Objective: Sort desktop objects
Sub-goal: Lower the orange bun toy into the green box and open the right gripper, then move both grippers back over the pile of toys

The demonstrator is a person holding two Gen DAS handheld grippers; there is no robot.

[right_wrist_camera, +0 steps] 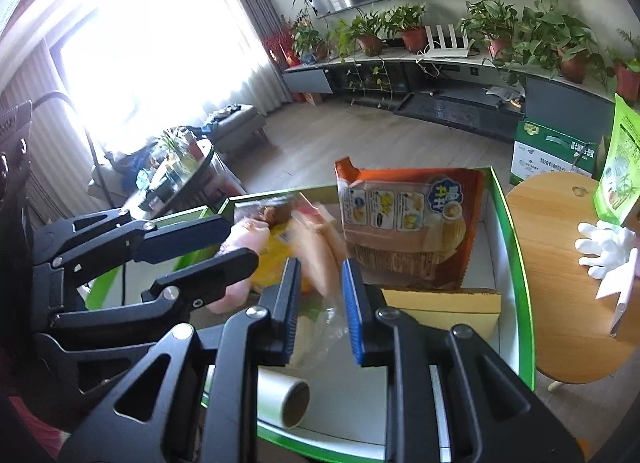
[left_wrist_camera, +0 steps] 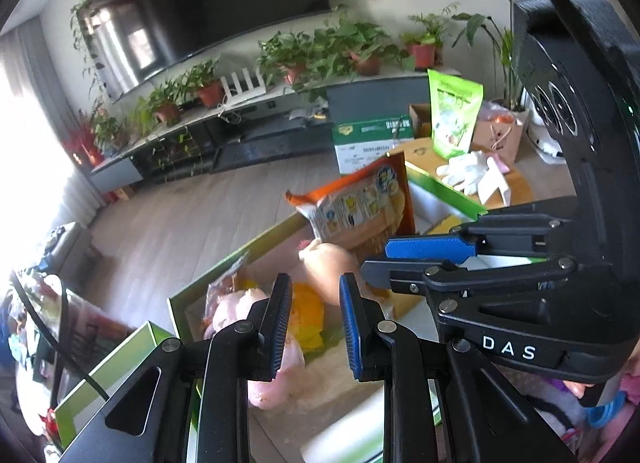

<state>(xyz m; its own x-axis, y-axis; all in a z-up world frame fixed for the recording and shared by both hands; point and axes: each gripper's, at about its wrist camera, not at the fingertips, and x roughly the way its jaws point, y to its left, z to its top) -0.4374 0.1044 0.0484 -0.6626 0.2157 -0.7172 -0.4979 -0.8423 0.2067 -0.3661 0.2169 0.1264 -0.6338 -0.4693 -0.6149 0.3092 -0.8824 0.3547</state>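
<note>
2 fisheye cameras ride the hand-held grippers, each looking forward and steeply down along its own black fingers. The left wrist view sits close above a green-edged box [left_wrist_camera: 208,287], facing a wall-mounted television [left_wrist_camera: 200,11] and a shelf of potted plants [left_wrist_camera: 320,51], with the right gripper [left_wrist_camera: 400,259] crossing its right side. The right wrist view hangs equally near the same box [right_wrist_camera: 516,263], angled more toward a bright window [right_wrist_camera: 152,39], the left gripper [right_wrist_camera: 236,239] entering at left. Both views share the box, an orange snack bag [left_wrist_camera: 352,199] [right_wrist_camera: 408,219], the round wooden table [right_wrist_camera: 560,295] and the plants.
</note>
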